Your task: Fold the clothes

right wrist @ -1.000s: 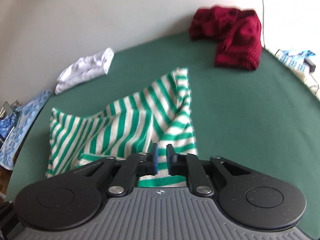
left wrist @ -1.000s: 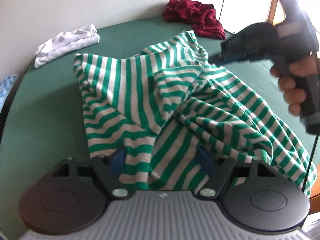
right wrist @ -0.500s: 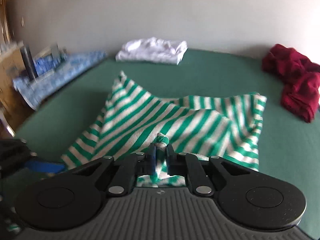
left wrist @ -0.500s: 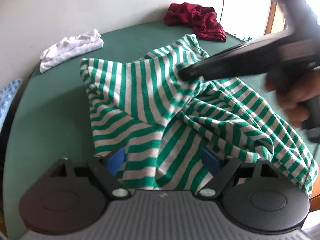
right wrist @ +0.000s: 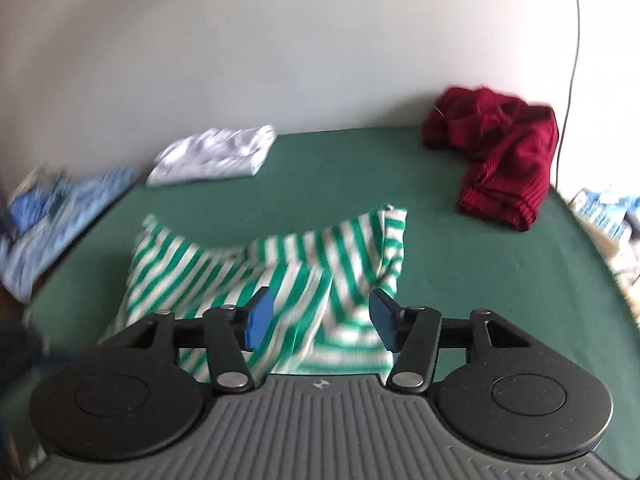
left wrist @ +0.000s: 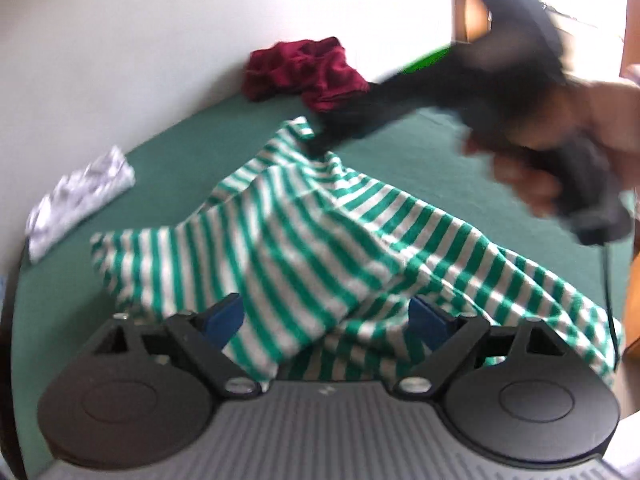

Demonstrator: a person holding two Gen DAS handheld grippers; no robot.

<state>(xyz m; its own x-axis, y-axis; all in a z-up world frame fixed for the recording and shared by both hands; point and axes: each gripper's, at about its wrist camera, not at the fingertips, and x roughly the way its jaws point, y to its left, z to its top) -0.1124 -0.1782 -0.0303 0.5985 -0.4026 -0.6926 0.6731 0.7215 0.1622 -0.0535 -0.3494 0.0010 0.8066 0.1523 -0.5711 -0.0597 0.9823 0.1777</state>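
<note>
A green-and-white striped shirt (left wrist: 304, 248) lies crumpled on the green table (left wrist: 440, 152). My left gripper (left wrist: 326, 320) hangs low over its near edge. Its jaws are opening wide, the cloth lies loose between the blue pads (left wrist: 224, 318), and they do not press it. My right gripper (right wrist: 322, 324) is opening too. The shirt (right wrist: 280, 268) sits below and between its pads (right wrist: 258, 322), free of both. In the left wrist view the right gripper (left wrist: 324, 140) is a dark blur over the shirt's far corner, with a hand (left wrist: 532, 184) holding it.
A folded white garment (right wrist: 216, 156) rests at the table's back left. A dark red sweater (right wrist: 504, 160) is heaped at the back right. Blue cloth (right wrist: 60, 216) lies off the left edge. A cable (right wrist: 572, 60) runs down the wall, and papers (right wrist: 604, 216) sit at the right.
My right gripper was shut on a fold of the striped shirt; its jaws have come apart and the fold has dropped. The left jaws have widened and that view has rolled.
</note>
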